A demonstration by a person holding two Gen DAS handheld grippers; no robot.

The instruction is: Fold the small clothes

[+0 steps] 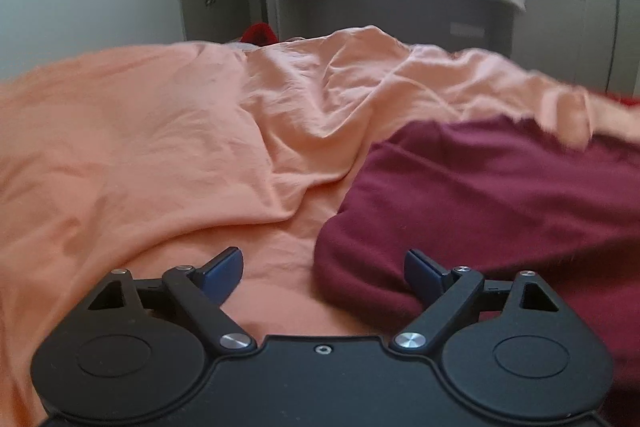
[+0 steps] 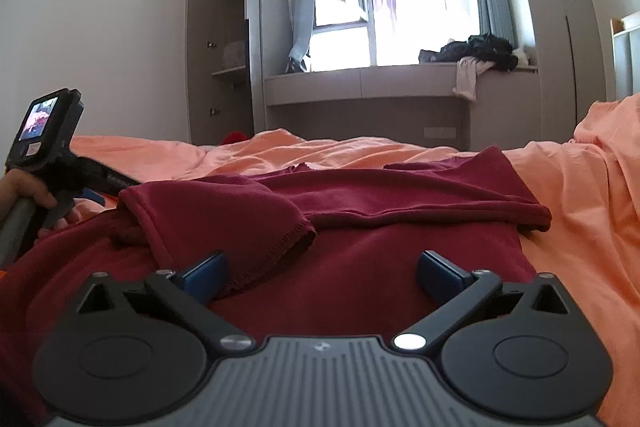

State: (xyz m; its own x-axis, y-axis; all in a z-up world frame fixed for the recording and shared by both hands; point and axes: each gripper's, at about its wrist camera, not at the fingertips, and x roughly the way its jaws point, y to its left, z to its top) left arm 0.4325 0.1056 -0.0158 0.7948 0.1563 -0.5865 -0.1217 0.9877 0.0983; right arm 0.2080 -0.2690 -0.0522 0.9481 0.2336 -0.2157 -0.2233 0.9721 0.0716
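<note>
A dark red garment [image 2: 360, 203] lies on the orange bedsheet [image 2: 568, 211], with one sleeve [image 2: 224, 223] folded across its body. In the left wrist view the garment [image 1: 492, 203] fills the right side. My left gripper [image 1: 323, 273] is open and empty, low over the sheet at the garment's left edge. It also shows in the right wrist view [image 2: 90, 195], held by a hand at the far left. My right gripper [image 2: 322, 277] is open and empty, low over the garment's near part, just in front of the folded sleeve's cuff.
The rumpled orange bedsheet [image 1: 160, 131] covers the bed. Beyond it stand a grey window bench [image 2: 368, 87] with a pile of dark clothes [image 2: 476, 55], an open cabinet [image 2: 220, 59] and a red object [image 2: 236, 137] past the bed's far edge.
</note>
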